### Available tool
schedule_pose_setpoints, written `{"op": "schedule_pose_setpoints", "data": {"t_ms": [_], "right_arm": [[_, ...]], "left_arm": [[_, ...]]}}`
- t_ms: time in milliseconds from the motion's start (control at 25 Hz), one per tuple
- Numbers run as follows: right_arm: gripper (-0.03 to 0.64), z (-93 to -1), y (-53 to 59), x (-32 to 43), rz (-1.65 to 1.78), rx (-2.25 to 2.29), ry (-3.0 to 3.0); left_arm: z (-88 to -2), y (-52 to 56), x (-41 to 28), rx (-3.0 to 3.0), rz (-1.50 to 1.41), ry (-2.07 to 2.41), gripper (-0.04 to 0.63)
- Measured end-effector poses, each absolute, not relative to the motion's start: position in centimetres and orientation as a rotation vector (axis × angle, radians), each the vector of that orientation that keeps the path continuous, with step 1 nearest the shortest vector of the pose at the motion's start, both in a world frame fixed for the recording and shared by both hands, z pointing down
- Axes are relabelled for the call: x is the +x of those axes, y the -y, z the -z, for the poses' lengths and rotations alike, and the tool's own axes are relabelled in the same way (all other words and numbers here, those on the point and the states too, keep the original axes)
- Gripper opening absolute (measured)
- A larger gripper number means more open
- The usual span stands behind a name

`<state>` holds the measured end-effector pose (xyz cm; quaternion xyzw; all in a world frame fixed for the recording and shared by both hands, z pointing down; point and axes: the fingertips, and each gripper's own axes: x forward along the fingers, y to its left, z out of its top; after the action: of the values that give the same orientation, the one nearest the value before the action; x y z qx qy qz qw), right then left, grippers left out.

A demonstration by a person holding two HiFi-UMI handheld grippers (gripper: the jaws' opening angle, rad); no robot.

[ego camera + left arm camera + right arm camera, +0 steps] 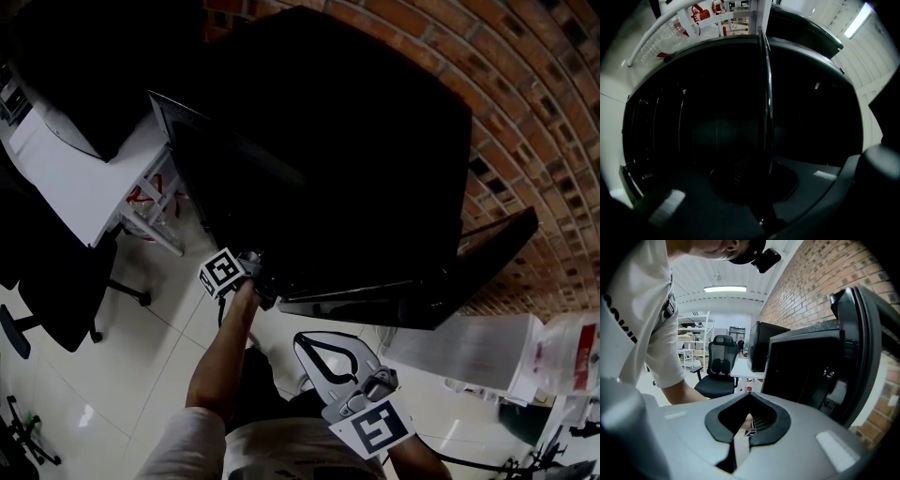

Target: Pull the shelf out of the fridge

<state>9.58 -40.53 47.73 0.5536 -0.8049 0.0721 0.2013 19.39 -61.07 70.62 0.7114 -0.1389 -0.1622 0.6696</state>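
Observation:
The black fridge (356, 141) stands with its door (422, 295) swung open to the right. My left gripper (265, 281) reaches into the fridge's front at lower left. In the left gripper view the inside is very dark. A thin shelf edge (765, 93), seen edge-on, runs down the middle into my left gripper (766, 176), whose jaws are closed on it. My right gripper (309, 345) hangs near my body, away from the fridge. Its jaws are shut with nothing between them (743, 437). It looks past the fridge (801, 366) and the door (862, 348).
A brick wall (544, 112) is behind and right of the fridge. A white desk (84, 178) and a black office chair (56, 291) stand at the left. Papers on a white surface (469, 352) lie below the door. My left forearm (220, 356) stretches toward the fridge.

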Motion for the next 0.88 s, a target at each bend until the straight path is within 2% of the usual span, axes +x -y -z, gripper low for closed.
{"op": "schedule_pose_setpoints", "data": {"t_ms": [880], "right_arm": [[0.005, -41.6, 34.9, 10.9, -0.108, 1.655, 2.358]], "left_arm": [[-58.8, 49.8, 2.7, 1.606, 0.640, 0.509, 0.005]]}}
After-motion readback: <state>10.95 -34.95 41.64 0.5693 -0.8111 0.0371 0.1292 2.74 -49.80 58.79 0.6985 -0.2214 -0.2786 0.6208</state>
